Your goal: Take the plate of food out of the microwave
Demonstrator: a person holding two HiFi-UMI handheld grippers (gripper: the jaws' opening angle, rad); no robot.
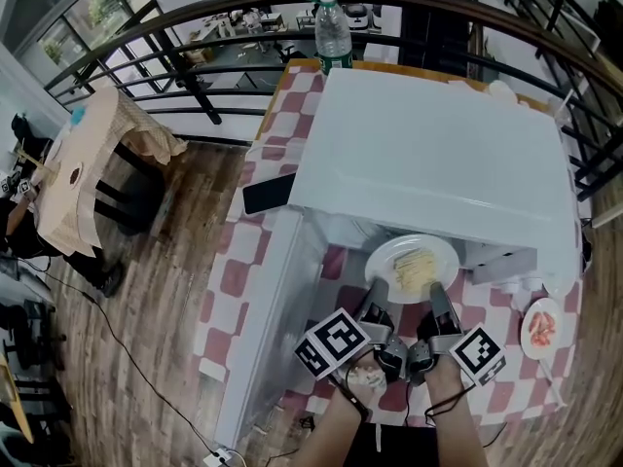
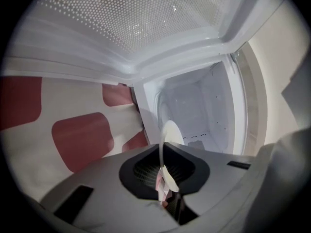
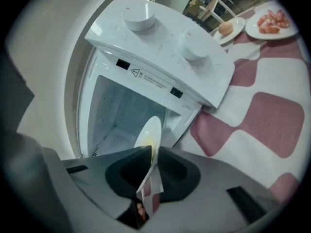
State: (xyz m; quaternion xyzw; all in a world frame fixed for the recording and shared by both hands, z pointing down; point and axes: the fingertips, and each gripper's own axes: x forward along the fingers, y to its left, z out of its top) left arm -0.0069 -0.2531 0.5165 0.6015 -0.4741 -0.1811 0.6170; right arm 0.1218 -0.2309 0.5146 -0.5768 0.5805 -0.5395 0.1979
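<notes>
- Left tongs and right tongs each pinch the plate by its near rim, two grips keeping the food level.
- The plate seems just clear of the open microwave.

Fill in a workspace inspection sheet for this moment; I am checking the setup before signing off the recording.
Surface: table under a checked cloth; microwave on it, door open.
Job's things: plate of food at the microwave's open front.
Clutter: water bottle, black phone, plate of meat, plate with an egg.
Grippers: left gripper and right gripper each have jaws closed on the food plate's near rim.
Cables: black cable across the wooden floor.
Surroundings: curved railing beyond the table.
</notes>
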